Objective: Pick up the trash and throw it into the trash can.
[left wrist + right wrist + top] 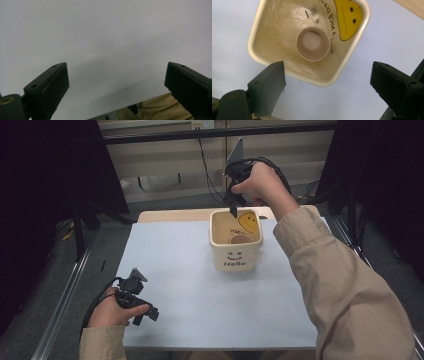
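1. The right gripper, jaws apart and empty, is hovering above the cream square bin; the brown cardboard tube is standing inside, apparently just released.
2. The left gripper is idling wide over the pale blue mat.
3. Next: withdrawing upward.

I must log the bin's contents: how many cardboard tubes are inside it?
1. The tube stands upright near the middle of the bin, beside the smiley bag. The plastic liner may hide other things.

Bin at the table's far edge, tube inside

The square bin stands near the far edge of the table, right of middle; a cardboard tube stands upright inside it.
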`<state>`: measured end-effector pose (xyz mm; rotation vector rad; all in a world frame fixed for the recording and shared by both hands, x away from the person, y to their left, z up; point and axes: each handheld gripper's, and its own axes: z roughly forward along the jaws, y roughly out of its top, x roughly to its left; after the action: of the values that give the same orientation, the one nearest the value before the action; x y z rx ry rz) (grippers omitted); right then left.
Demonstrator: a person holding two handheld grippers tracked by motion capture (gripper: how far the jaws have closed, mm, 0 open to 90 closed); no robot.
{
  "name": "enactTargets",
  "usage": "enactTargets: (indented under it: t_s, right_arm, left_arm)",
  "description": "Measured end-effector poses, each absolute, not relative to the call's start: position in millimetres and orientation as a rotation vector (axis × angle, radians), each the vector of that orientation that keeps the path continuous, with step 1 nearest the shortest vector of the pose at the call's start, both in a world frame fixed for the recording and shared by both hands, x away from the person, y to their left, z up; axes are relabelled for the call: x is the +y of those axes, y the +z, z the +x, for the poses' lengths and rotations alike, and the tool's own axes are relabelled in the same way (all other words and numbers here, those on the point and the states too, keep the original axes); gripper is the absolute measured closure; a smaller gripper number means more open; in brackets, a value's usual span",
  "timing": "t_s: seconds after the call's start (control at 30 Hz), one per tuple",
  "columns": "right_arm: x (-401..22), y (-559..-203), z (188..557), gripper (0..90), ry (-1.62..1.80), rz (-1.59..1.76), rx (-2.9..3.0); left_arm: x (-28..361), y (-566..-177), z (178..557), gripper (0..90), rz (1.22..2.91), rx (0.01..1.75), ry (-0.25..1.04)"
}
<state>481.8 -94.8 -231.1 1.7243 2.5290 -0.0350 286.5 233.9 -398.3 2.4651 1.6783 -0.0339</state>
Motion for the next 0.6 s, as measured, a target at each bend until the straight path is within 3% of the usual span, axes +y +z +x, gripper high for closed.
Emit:
enactTargets:
  t_s: [0.6]
  right_arm:
    - [-103,-186,476,10.6,0.011,1.725,2.487]
  left_arm:
    - [233,-398,287,5.4,2.463,1.668,-0.039]
